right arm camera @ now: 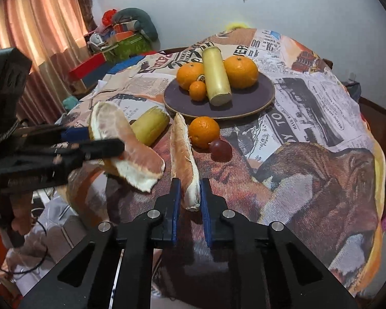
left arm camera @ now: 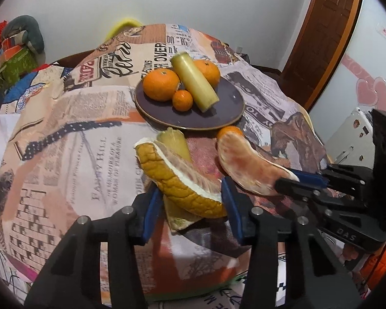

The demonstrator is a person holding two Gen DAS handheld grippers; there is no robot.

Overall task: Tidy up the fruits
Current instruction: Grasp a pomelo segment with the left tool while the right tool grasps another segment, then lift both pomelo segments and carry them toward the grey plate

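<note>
My left gripper (left arm camera: 190, 193) is shut across a pomelo wedge (left arm camera: 177, 177) with bumpy yellow rind, which looks held just above the cloth. In the right wrist view this wedge (right arm camera: 136, 154) sticks out of the left gripper (right arm camera: 103, 140). My right gripper (right arm camera: 190, 189) is shut on the near end of a peeled pink pomelo segment (right arm camera: 184, 154) that rests on the cloth. From the left wrist the right gripper (left arm camera: 288, 180) clamps that segment (left arm camera: 244, 162). A dark plate (left arm camera: 226, 108) behind holds two oranges, a small mandarin and a pale yellow cane piece (left arm camera: 194, 82).
A second cane piece (right arm camera: 150, 126) lies left of the segment. An orange (right arm camera: 203, 131) and a dark red grape (right arm camera: 220, 149) sit on the cloth in front of the plate (right arm camera: 254, 103). The newspaper-print cloth (right arm camera: 308, 118) covers the round table. Boxes and cushions (right arm camera: 123, 36) are stacked by the curtain.
</note>
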